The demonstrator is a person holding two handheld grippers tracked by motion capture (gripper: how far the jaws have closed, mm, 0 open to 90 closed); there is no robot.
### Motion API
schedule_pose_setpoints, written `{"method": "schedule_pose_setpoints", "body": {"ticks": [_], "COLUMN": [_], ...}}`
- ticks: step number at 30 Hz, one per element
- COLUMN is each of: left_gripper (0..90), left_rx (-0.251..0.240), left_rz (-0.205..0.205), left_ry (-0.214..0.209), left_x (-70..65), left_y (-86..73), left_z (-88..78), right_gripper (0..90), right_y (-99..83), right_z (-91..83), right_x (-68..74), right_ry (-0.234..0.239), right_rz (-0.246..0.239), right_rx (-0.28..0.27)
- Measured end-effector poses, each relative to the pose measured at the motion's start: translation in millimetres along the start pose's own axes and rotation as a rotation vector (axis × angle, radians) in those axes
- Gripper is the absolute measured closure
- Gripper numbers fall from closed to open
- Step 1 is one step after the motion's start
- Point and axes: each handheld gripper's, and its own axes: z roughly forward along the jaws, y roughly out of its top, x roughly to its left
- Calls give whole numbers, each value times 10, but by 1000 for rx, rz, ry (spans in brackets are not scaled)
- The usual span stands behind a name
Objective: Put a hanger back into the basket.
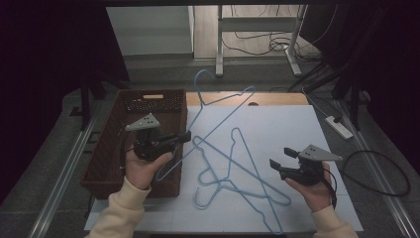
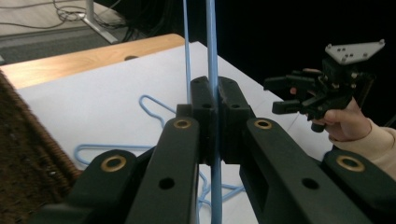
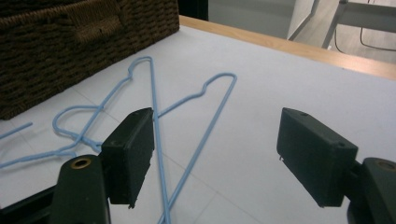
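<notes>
Sleeves and hands come in over the desk's near edge, each hand holding a gripper. Work here looks like clearing blue wire hangers from the desk into the basket (image 1: 106, 163), and it seems at an early stage: one hanger is lifted, two lie flat, and I can see none inside the basket, though its floor is dark.

By size, the desk (image 1: 297, 134) comes first: a white sheet with faint fold lines covers it, and bare wood shows along the far edge. The brown wicker basket stands along the left edge, running from near to far. The held hanger (image 1: 218, 106) rises from the left gripper (image 1: 184, 136) toward the far edge, its hook past the wood strip. That gripper's jaws are pressed together on the wire, which the left gripper view shows running straight up between them. Two loose hangers (image 1: 233, 171) lie crossed in the middle of the desk, reaching toward the near edge. The right gripper (image 1: 281, 157) hovers near the right edge, jaws spread and holding nothing, with the loose hangers just beyond its tips in its own view.

Left to do, as I judge it: lower the held hanger into the basket, then fetch the other two.

Beyond the desk the room is dim, with a grey floor, white frame legs, trailing cables and a power strip (image 1: 339, 126) off the right edge.
</notes>
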Motion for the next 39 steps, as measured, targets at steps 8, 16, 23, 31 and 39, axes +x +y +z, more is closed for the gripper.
{"method": "schedule_pose_setpoints", "body": {"ticks": [8,16,23,31,39], "left_gripper": [864,864,864,865,865], "left_rx": [-21,-36,-54,-49,-51], "left_rz": [7,2,-18,-38,-47], "left_ry": [27,74,98,157,191], "left_x": [100,239,421,613,778], "left_y": [18,20,-10,-67,-161], "left_z": [-170,-357,-500,-640,-854], "right_gripper": [276,275,277,277,278], "right_y": [-90,-144,-158,-171,-193], "right_z": [-25,-20,-13,-4,-2], "right_x": [-43,-57,-66,-73,-102], "right_ry": [-18,-27,-35,-42,-52], "right_rz": [14,12,10,5,14], "right_rx": [19,35,44,57,60]}}
